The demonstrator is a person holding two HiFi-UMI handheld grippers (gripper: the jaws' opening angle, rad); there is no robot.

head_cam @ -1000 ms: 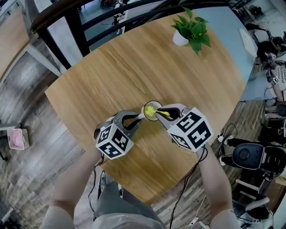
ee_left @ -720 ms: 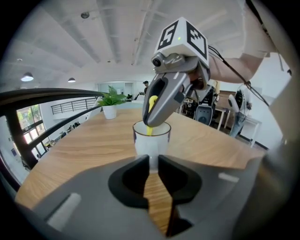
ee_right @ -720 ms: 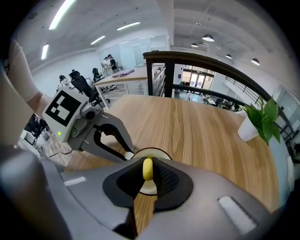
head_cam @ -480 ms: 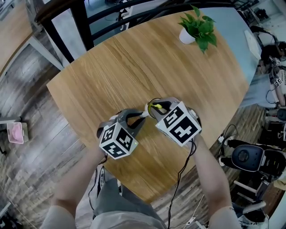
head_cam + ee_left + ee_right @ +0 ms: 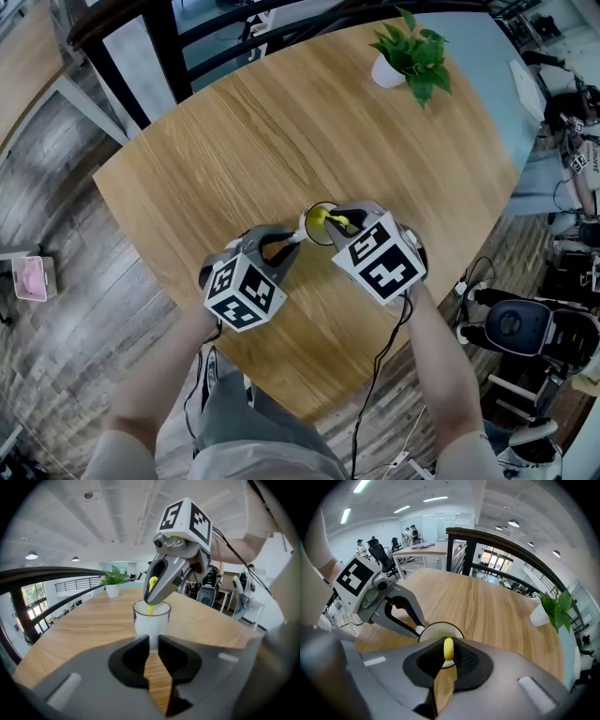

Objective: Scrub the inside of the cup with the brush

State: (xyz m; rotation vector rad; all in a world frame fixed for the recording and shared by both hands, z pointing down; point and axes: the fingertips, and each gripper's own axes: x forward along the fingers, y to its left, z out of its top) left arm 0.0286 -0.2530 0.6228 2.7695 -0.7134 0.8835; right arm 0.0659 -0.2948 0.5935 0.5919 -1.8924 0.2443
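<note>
— Cup's (image 5: 151, 620) place?

— Upright on the wooden table (image 5: 234, 141), toward the near edge in the head view, mouth open to the top.

— Held by anything?

— Pinched by the left gripper (image 5: 151, 641), coming in from the cup's 8 o'clock in the head view. Jaws drawn in on a white part low at the cup's near side. Handle or wall itself: cannot tell.

— And the other tool?

— Clenched on the brush (image 5: 448, 648): the right gripper (image 5: 336, 223), reaching in from the cup's 4 o'clock and tilted steeply down over the mouth. Squeezing the yellow handle between its jaws, with the rounded end poking up between them in the right gripper view. Lower down, dipping the yellow stem past the rim and into the cup, as seen from the left gripper view. Bristles out of sight inside.

— Touching each other, those two tools?

— Close together at the cup, tips on opposite sides of the rim. Cannot tell about contact.

— Anything else on the table?

— Only a green plant (image 5: 412, 49) in a white pot (image 5: 384, 75), well apart from the cup at its 1 o'clock, by the far edge.
</note>
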